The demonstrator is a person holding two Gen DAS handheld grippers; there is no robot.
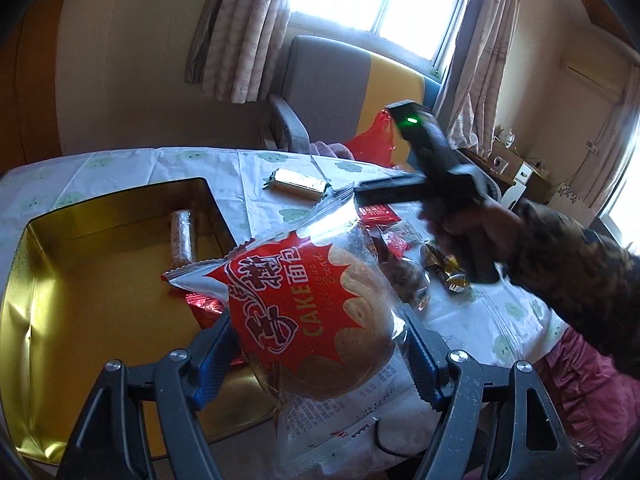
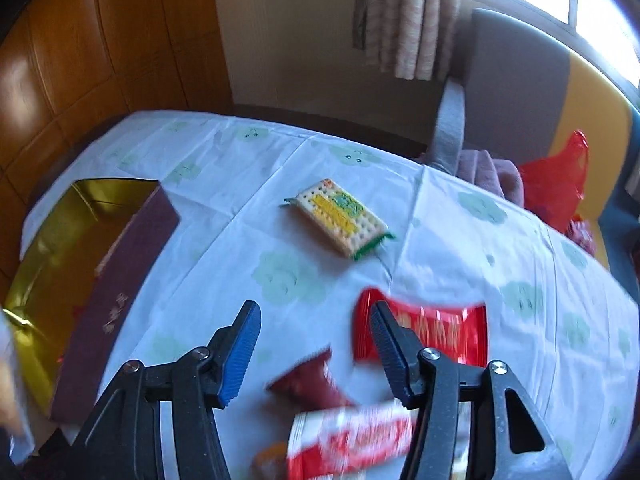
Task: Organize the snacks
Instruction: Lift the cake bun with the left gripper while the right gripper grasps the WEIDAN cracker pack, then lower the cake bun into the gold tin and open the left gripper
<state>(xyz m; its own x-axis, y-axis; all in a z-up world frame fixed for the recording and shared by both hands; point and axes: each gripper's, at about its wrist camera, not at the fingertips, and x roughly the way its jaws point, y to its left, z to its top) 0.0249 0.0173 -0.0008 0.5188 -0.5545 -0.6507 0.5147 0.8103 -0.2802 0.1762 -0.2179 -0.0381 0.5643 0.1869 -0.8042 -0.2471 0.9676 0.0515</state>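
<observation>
Left gripper (image 1: 320,344), jaws clamped on the red-and-clear cake bread packet (image 1: 304,312), holds it over the gold-lined tin box (image 1: 80,280); judged next: lower, release; right gripper (image 2: 316,344), jaws apart and empty, hovers above the surface (image 2: 248,168).

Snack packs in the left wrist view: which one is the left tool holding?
The big cake bread pack, red and clear, clamped between the left tool pads over the gold tin. The cracker pack and small red packet lie on the table.
</observation>
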